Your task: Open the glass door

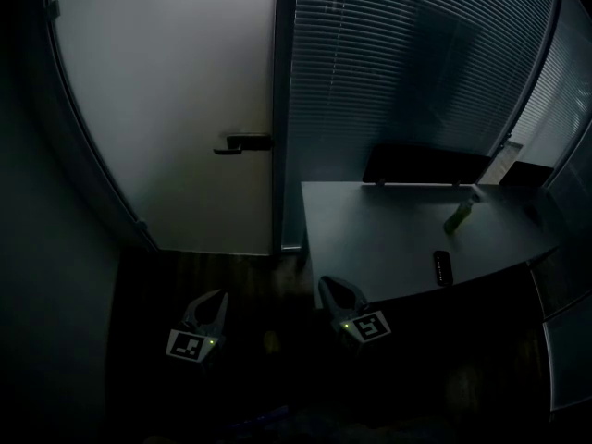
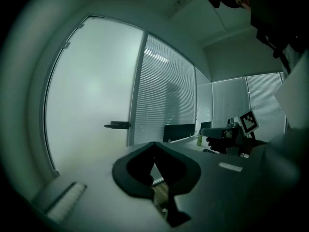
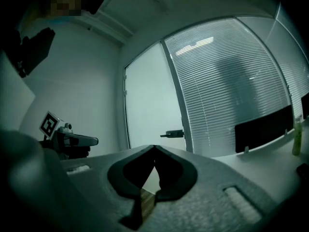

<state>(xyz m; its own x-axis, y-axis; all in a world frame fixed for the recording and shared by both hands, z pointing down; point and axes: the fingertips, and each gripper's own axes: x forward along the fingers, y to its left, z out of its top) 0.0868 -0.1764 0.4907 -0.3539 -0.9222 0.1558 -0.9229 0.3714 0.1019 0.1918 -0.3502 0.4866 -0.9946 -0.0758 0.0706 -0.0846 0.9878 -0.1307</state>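
Grey desk (image 1: 379,239), green bottle (image 1: 460,215), window blinds (image 1: 398,63)

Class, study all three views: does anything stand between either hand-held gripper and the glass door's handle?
Nothing visible does. Both the left hand-held gripper and the right hand-held gripper face the handle of the glass door across open floor. The desk stands off to the right, outside both paths.

The tall frosted glass door (image 1: 166,109) stands at the left, with its dark lever handle (image 1: 245,142) at the right edge. To its right runs a glass wall with slatted blinds (image 1: 407,63). Before that wall sits a flat grey desk (image 1: 388,229), with a dark upright panel (image 1: 425,165) along its far edge. On the desk, a slim green bottle (image 1: 459,215) stands behind a small flat black device (image 1: 443,267). The left gripper (image 1: 209,296) is before the door, and the right gripper (image 1: 333,285) is by the desk's near corner.
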